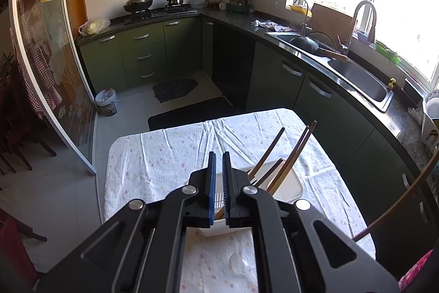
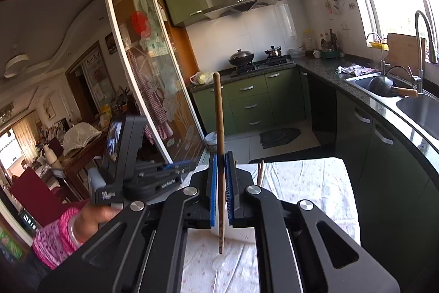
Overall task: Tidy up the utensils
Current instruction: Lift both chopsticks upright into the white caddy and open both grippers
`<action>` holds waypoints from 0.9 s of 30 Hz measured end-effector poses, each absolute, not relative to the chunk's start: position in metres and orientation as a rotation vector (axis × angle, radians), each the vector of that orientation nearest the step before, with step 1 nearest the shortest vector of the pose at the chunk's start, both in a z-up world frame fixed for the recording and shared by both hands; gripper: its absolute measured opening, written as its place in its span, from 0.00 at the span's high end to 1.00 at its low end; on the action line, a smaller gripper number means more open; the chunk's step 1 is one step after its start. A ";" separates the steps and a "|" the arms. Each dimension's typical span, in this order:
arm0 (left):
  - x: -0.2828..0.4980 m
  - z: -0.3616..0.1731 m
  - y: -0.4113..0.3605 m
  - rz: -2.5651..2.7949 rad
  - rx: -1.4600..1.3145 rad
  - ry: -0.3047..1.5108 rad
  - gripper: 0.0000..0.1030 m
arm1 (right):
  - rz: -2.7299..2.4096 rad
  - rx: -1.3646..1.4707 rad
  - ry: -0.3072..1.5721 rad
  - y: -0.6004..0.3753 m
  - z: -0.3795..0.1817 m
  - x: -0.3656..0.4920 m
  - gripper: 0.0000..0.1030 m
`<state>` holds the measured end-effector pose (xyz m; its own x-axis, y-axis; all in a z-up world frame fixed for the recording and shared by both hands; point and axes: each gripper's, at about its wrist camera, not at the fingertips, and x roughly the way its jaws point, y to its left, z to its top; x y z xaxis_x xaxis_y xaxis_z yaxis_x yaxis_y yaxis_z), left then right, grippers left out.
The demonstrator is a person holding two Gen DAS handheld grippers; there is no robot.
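1. Chopsticks stand tilted in a white slotted utensil basket on the surface, which wears a crumpled white cloth with small pastel flowers.
2. Left claw hangs just above the basket's near-left part; its blue-padded fingers sit close together with only a narrow gap, and nothing shows between them.
3. Right claw is clamped on a single wooden utensil handle, which stands nearly upright and runs on below the pads to a darker lower end. It is probably a chopstick or spatula handle, though the view is too close to be sure.
4. In the left wrist view this same held piece likely shows as the thin brown stick crossing the right edge.
5. Clear plastic spoon lies flat on the cloth, nearer the camera than the basket.
6. Beyond the surface, a double sink sits under the window.
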<state>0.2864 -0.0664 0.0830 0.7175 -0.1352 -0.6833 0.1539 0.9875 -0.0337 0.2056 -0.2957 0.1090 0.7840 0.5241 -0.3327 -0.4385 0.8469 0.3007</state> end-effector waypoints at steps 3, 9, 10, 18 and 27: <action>0.276 0.088 -0.060 -0.180 0.001 0.727 0.96 | 0.498 0.232 0.406 -0.291 0.119 0.228 0.93; 0.242 0.088 -0.062 -0.238 0.013 0.708 0.95 | 0.435 0.250 0.422 -0.276 0.119 0.284 0.93; 0.237 0.086 -0.063 -0.252 0.015 0.714 0.95 | 0.424 0.250 0.432 -0.273 0.115 0.292 0.93; 0.201 0.050 -0.065 -0.347 0.022 0.826 0.94 | 0.389 0.216 0.586 -0.254 0.053 0.342 0.93; 0.182 0.012 -0.068 -0.293 0.037 0.831 0.93 | 0.395 0.113 0.631 -0.243 -0.001 0.326 0.61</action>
<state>0.1822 -0.0681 0.0124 0.6361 -0.2421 -0.7326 0.2708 0.9592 -0.0819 0.3257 -0.2431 -0.0005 0.7358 0.3927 -0.5518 -0.3245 0.9195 0.2216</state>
